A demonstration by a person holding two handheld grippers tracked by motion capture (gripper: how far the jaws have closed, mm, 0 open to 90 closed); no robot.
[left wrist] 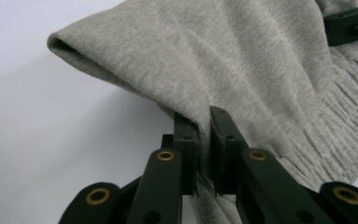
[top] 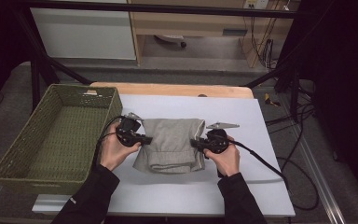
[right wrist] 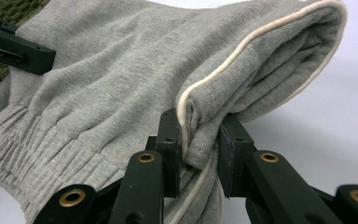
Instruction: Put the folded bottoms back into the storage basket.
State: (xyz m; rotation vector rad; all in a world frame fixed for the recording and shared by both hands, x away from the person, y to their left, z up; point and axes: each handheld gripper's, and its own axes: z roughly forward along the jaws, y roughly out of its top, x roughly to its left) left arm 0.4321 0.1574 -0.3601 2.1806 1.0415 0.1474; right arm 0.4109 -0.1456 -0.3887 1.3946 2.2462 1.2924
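Folded grey sweatpants [top: 172,144] lie on white tabletop [top: 242,186], just right of green wicker basket [top: 51,140]; long axis runs away from you, ribbed waistband at near end. Your left gripper [top: 145,139] pinches garment's left edge, your right gripper [top: 196,143] pinches cream-piped right edge. Grey floor, cables, wooden cabinet beyond table. Basket interior bare.

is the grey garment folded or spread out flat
Folded. The grey garment lies as a compact stack of layers, its ribbed waistband doubled over, with the left gripper and right gripper clamped on opposite edges.
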